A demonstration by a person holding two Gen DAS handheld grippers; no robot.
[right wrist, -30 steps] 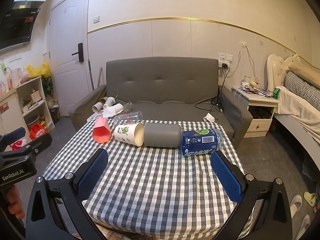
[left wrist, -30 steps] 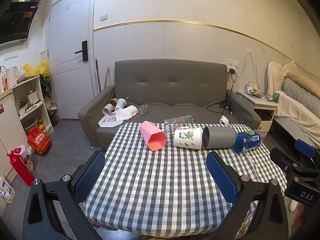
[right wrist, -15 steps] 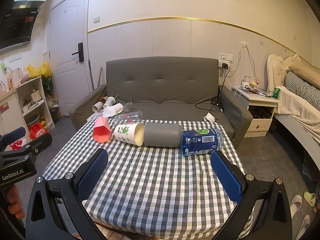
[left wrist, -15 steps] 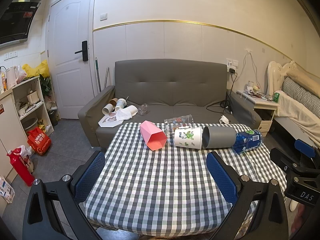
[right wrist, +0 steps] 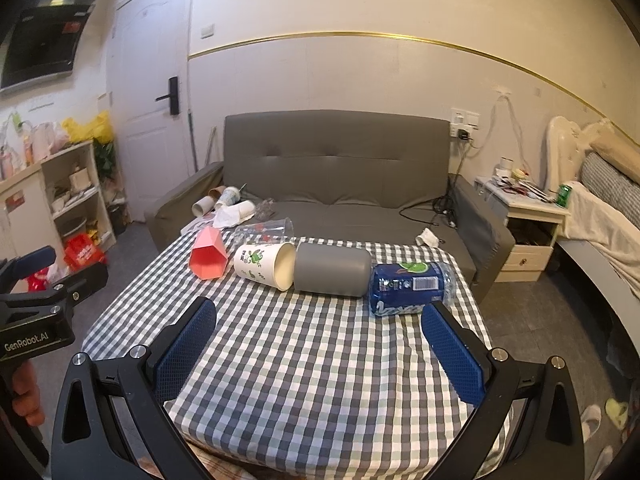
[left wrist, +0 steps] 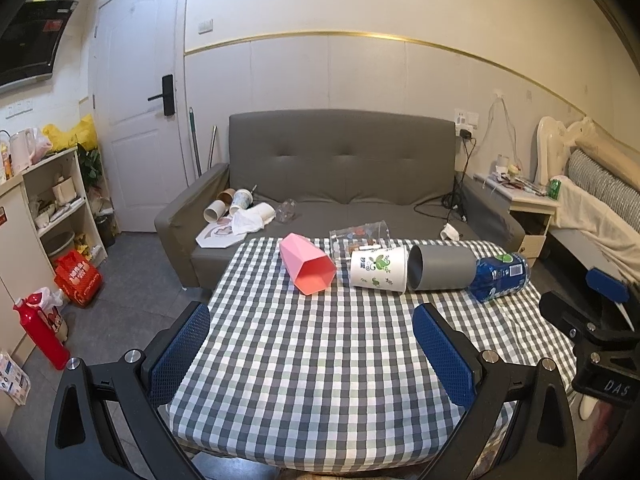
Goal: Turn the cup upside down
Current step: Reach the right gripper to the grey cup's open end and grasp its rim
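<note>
A: Where were the cups?

B: All lay on their sides in a row along the far half of the desk (left wrist: 320,360), on its checked cloth. I counted five: a pink cup (left wrist: 307,269), a clear cup (left wrist: 359,236) behind it, a white cup (left wrist: 379,270) with green print, a grey cup (left wrist: 442,267), and a blue cup (left wrist: 500,276) at the right end.

A: Touching one another?

B: The white, grey and blue ones lay close end to end, seemingly touching. The pink one sat a little apart on the left, its mouth toward the near edge.

A: Why on their sides?

B: My guess is that they were laid out as starting positions, since none stood on its rim yet. Which one was meant to go first, I couldn't tell.

A: And the tools?

B: Two. The left gripper (left wrist: 316,344) hovered over the near half of the desk, its fingers (left wrist: 180,350) wide apart and empty. The right gripper (right wrist: 320,344) hung likewise, fingers (right wrist: 454,354) spread, nothing between them, with the blue cup just ahead of its right finger. Both looked ready for an approach.

A: Anything beyond?

B: A grey sofa (left wrist: 340,168) behind the desk, with several more cups and some paper lying on its seat.
</note>
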